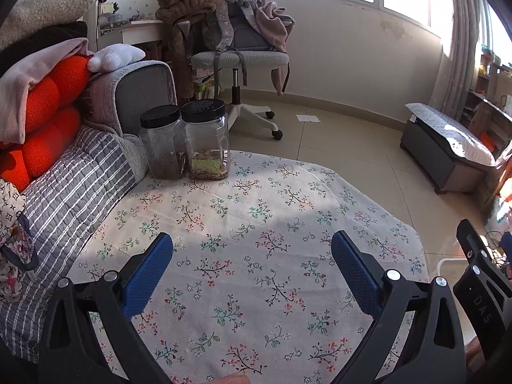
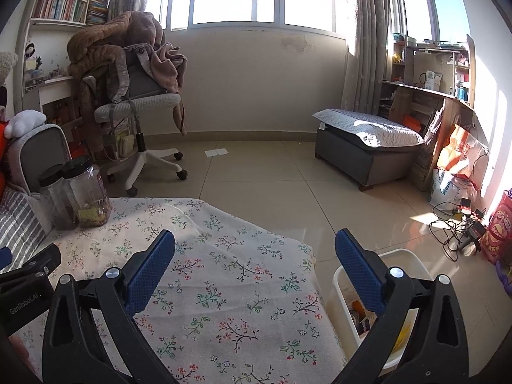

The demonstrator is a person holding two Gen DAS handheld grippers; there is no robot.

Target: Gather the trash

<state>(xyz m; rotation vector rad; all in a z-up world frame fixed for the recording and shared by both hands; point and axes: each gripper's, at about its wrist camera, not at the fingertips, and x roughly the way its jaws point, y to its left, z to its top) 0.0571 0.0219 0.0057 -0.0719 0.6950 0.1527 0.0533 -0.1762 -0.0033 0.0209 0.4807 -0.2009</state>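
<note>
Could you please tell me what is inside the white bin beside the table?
The white bin holds mixed wrappers, orange and yellow. The right gripper hides its lower contents.

On the table (image 1: 256,211), at its far left corner, two jars (image 1: 185,142) side by side, touching. Left of the table, a sofa (image 1: 73,185). Right of the table, on the floor, just beside its edge, a bin (image 2: 377,288) with trash (image 2: 361,313) inside. Behind the table, an office chair (image 2: 137,105); farther right, a bench (image 2: 368,147) before a desk (image 2: 428,96).
</note>
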